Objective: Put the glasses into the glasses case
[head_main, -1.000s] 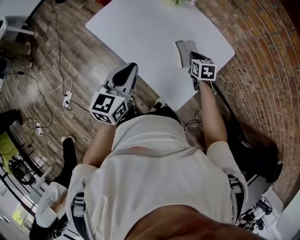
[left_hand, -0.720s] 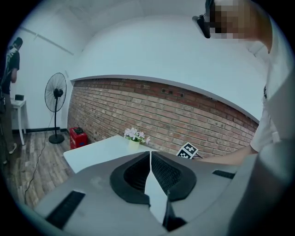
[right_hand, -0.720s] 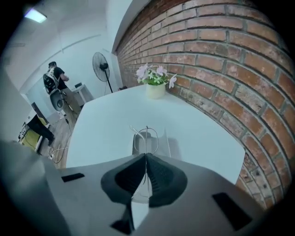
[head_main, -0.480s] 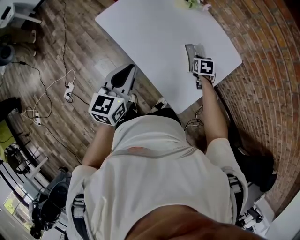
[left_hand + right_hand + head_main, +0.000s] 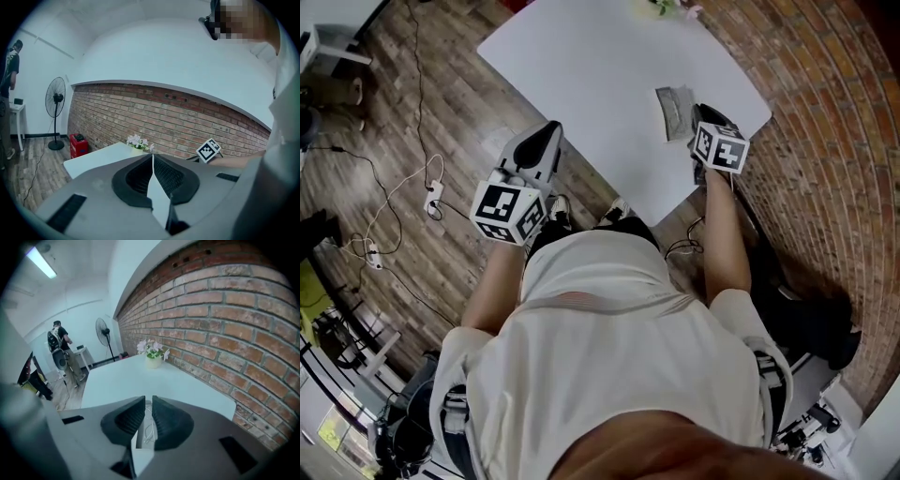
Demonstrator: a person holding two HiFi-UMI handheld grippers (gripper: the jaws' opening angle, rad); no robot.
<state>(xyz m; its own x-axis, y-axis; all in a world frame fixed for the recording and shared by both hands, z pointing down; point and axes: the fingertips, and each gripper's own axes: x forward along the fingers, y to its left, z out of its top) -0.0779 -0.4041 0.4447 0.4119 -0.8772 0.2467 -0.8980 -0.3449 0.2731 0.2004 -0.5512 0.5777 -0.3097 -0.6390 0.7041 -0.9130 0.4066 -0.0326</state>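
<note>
The grey glasses case (image 5: 674, 112) lies near the right edge of the white table (image 5: 591, 75). My right gripper (image 5: 705, 116) hovers just right of the case, its marker cube nearer me. Its jaws are shut down to a thin slit with nothing gripped. In the right gripper view that slit (image 5: 148, 414) shows a grey surface with thin pale wire lines; I cannot tell whether these are the glasses. No glasses can be made out in the head view. My left gripper (image 5: 546, 136) is shut and empty, held off the table's near left edge above the floor.
A small flower pot (image 5: 661, 5) stands at the table's far edge, also seen as the flower pot (image 5: 152, 359). A brick wall (image 5: 243, 324) runs along the table's right side. Cables (image 5: 431, 192) lie on the wooden floor at the left. A fan (image 5: 104, 331) and a person (image 5: 60, 341) are at the back.
My right gripper came close to the case half a second ago and has since drawn back a little toward me. The left gripper has stayed about where it was.
</note>
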